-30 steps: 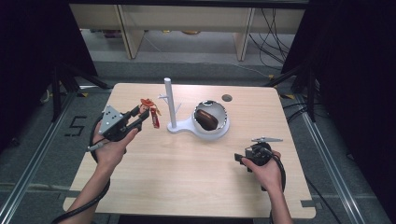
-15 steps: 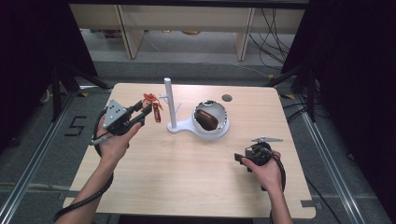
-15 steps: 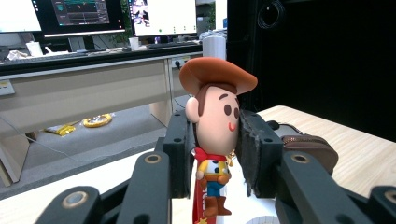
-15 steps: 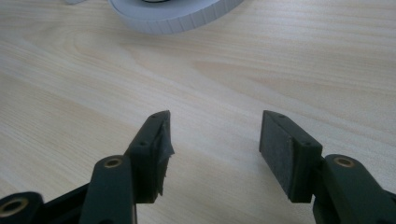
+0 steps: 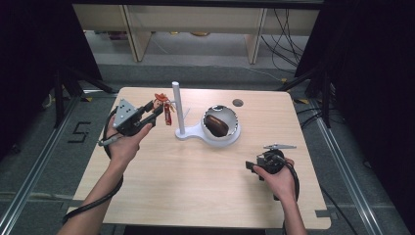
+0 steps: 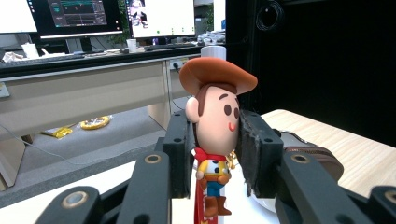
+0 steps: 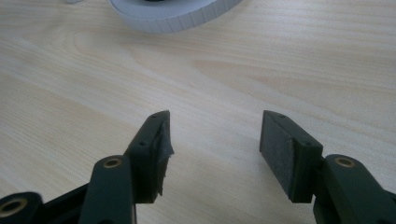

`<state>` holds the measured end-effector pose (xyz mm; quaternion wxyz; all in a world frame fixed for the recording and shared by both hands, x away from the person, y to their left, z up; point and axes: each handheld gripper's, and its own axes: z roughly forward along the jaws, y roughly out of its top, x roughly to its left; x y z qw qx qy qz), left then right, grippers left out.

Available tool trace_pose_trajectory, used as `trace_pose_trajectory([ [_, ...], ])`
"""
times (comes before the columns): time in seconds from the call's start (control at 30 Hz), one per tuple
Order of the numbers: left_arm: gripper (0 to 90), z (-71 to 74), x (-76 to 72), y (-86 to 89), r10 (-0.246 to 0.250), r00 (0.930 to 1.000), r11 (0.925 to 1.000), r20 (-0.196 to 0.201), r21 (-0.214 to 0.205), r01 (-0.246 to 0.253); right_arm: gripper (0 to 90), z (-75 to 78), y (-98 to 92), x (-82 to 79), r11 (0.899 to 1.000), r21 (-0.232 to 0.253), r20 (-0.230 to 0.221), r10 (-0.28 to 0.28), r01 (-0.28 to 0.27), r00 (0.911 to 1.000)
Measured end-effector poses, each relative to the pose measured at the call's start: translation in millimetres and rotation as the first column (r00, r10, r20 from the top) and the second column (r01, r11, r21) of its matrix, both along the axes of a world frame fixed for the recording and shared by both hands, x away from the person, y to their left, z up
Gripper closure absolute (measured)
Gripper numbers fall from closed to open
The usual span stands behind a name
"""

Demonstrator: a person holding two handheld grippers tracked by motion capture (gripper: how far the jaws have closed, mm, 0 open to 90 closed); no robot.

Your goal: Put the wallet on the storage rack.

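Left gripper (image 5: 157,108) clamps the cowboy figurine (image 6: 215,140) by its head, probably to hang it on the white stand (image 5: 178,110), while the right gripper (image 7: 212,144) rests open.

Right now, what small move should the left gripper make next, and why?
Probably carry the figure a little further toward the post. The left gripper is shut on its head, and the figure hangs just beside the post, apparently to be hung there.
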<state>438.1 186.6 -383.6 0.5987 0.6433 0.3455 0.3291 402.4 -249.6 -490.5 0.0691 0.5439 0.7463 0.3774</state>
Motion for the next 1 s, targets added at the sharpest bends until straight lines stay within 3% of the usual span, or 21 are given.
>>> trace_pose_trajectory([
  [0.13, 66.0, -0.9, 3.9, -0.1, 0.004, 1.0000, 1.0000, -0.007, -0.001, -0.004, 44.2, -0.2, -0.2, 0.1, 1.000, -0.009, 0.002, -0.005, 0.005, 1.0000],
  [0.2, 66.0, -1.4, 5.9, 0.3, 0.008, 0.9999, 1.0000, -0.013, -0.001, -0.008, 44.2, 0.8, 0.0, -0.1, 0.998, -0.060, 0.010, -0.024, 0.024, 0.9997],
  [1.0, 66.0, -15.1, 17.0, 7.4, 0.047, 0.9967, 0.9987, -0.067, -0.015, -0.048, 44.1, 0.1, 0.4, -0.2, 0.998, -0.061, 0.009, -0.018, 0.019, 0.9998],
])
